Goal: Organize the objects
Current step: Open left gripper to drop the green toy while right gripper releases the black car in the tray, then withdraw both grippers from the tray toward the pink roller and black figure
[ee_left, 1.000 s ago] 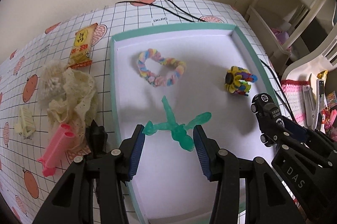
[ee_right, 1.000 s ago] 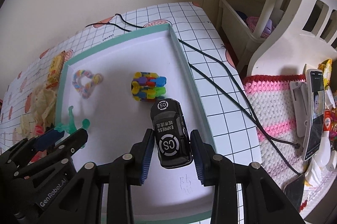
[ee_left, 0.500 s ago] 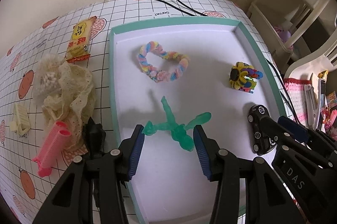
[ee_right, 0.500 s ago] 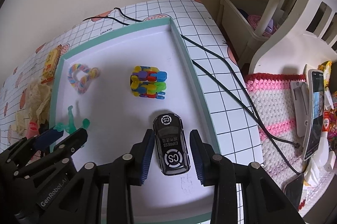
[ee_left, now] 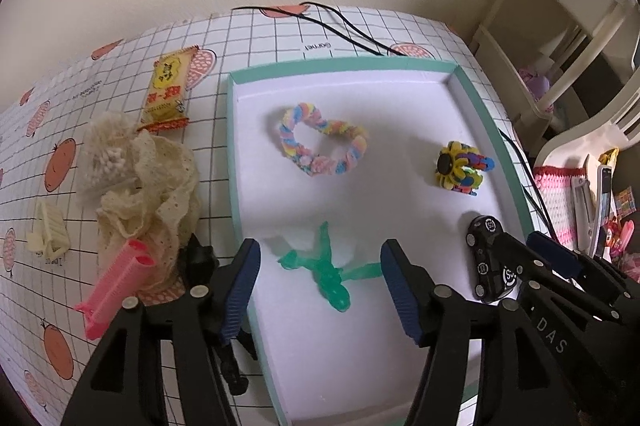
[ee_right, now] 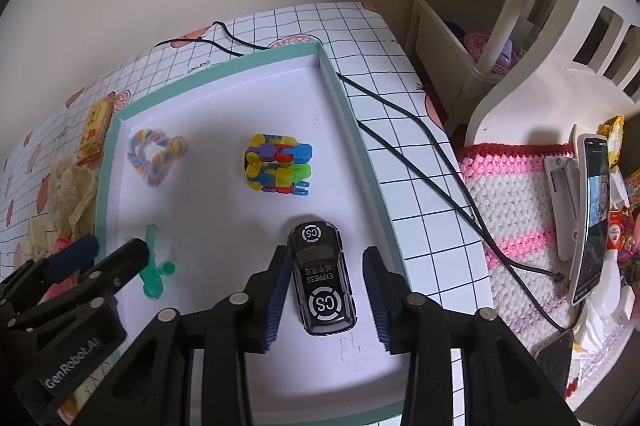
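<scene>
A teal-rimmed white tray [ee_left: 234, 162] [ee_right: 360, 130] holds four toys. A green rubbery figure [ee_left: 330, 274] [ee_right: 154, 278] lies on its floor, between the spread fingers of my open left gripper [ee_left: 320, 252] [ee_right: 114, 250], untouched. A black toy car [ee_right: 322, 282] [ee_left: 486, 266] marked "CS EXPRESS" rests on the tray floor near the right rim. My right gripper [ee_right: 327, 258] [ee_left: 516, 242] straddles it, open, with a gap on the car's right side. Farther back lie a pastel chenille heart [ee_left: 320, 142] [ee_right: 154, 154] and a multicoloured linked toy [ee_left: 460, 168] [ee_right: 278, 164].
Left of the tray on the checked tablecloth are a cream lace cloth [ee_left: 148, 178], pink hair roller [ee_left: 116, 286], yellow snack packet [ee_left: 166, 86], cream clip [ee_left: 48, 234] and black clip [ee_left: 200, 258]. Black cables [ee_right: 420, 134] run right of the tray. A crocheted mat with a phone [ee_right: 592, 218] lies beyond.
My right gripper brought the car down onto the tray floor and let go of it, its fingers now apart. The left gripper has spread slightly wider over the green figure.
</scene>
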{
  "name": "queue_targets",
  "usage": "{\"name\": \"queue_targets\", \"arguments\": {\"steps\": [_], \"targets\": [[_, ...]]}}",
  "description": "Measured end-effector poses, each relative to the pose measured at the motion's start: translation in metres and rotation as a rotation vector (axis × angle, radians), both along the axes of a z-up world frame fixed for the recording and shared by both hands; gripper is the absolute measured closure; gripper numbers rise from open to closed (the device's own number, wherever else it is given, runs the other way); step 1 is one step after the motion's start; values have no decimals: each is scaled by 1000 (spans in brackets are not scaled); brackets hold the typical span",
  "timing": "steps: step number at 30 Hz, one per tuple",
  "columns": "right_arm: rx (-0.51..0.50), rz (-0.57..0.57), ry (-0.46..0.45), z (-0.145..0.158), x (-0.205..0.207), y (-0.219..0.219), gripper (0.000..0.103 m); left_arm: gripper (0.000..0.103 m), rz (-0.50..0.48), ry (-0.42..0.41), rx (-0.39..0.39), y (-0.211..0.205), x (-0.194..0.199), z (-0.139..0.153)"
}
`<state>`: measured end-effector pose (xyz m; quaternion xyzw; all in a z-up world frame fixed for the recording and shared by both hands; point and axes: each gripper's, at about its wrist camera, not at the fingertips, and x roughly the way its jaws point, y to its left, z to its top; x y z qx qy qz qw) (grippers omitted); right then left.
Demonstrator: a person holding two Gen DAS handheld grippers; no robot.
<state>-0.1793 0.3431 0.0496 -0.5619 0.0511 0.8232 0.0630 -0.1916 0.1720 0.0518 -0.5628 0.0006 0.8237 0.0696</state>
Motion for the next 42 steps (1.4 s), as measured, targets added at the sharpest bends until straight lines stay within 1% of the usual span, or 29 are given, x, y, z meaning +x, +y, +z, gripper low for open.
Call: {"name": "queue_targets", "arguments": {"steps": [2, 6, 9, 10, 11, 12, 15, 16, 17, 22, 23, 24, 25, 26, 29, 42], "targets": [[1, 0, 4, 1, 0, 0, 57, 38, 7, 10, 0, -3, 0, 3], [9, 1, 14, 2, 0, 0, 43, 37, 35, 25, 0, -10, -1, 7], [14, 1, 21, 2, 0, -1, 37, 36, 55, 32, -2, -17, 0, 8], [14, -1, 23, 2, -1, -1, 35, 33, 61, 34, -4, -19, -1, 8], [14, -3, 25, 2, 0, -1, 33, 21, 69, 38, -5, -22, -1, 9], [15, -4, 27, 2, -1, -1, 31, 18, 74, 43, -3, -25, 0, 9], [15, -4, 30, 1, -1, -2, 27, 17, 89, 55, 1, -29, 0, 10], [14, -3, 31, 1, -1, -2, 25, 17, 95, 60, 2, -30, -1, 10], [15, -3, 32, 1, -2, -3, 21, 16, 99, 63, 5, -31, -1, 10], [18, -6, 45, 2, -2, -5, 13, 16, 117, 75, 11, -37, -1, 11], [20, -8, 47, 2, -2, -5, 8, 14, 120, 77, 13, -39, -1, 11], [20, -8, 48, 2, -2, -5, 3, 7, 125, 79, 16, -40, -1, 11], [19, -8, 50, 3, -2, -5, 2, 3, 128, 81, 19, -41, -1, 12], [18, -9, 51, 3, -2, -6, 2, 1, 130, 85, 20, -42, -1, 12], [15, -12, 54, 4, -1, -6, 1, 1, 136, 92, 18, -44, 0, 13], [32, -30, 73, 22, 2, -10, 0, 1, 159, 112, 65, -58, 3, 28]]}}
